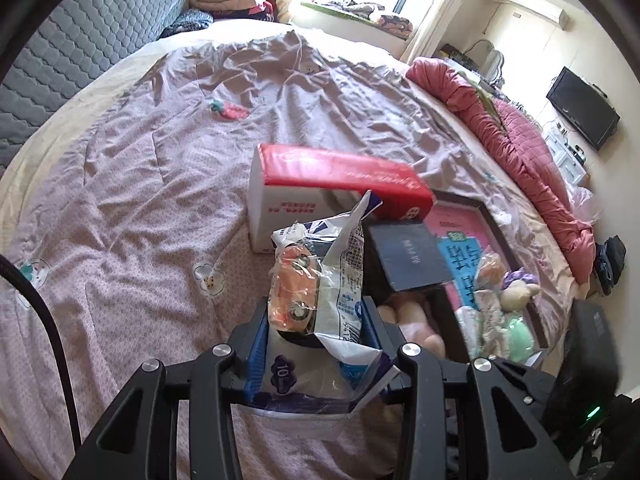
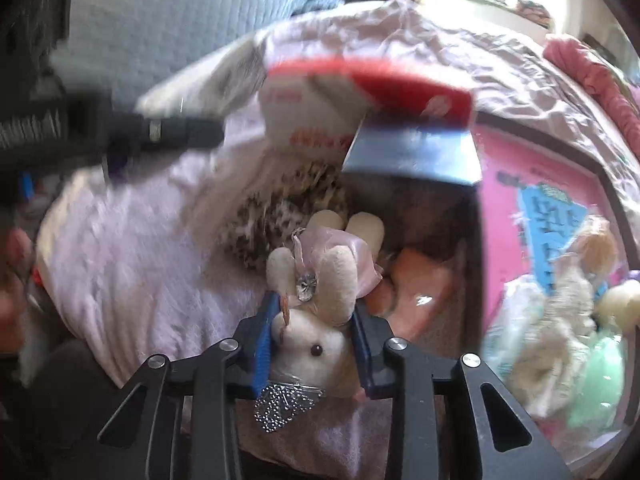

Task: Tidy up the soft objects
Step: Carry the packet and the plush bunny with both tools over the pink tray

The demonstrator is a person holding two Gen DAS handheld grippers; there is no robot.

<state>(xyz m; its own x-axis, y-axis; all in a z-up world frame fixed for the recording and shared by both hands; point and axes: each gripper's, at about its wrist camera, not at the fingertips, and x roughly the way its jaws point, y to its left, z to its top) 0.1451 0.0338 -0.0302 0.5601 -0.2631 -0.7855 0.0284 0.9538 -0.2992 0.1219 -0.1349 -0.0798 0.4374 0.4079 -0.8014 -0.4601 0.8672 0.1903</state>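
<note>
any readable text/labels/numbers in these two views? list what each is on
"10": in a dark oval on the plastic package held in the left gripper. Its other print is too small to read.
Red-and-white tissue box: red characters on the white side and script on the red top, both illegible.
Dark booklet: faint title, unreadable.
Pink box lid: blue label with characters, too distorted to read.
Plush rabbit in the right gripper: no text.

The whole right wrist view is motion-blurred: print on the red-and-white tissue pack (image 2: 320, 108) is unreadable, and the green plush (image 2: 600, 380) at four o'clock smears. The plastic bag (image 1: 320, 300) hides the left tongs' (image 1: 316, 344) inner faces
</note>
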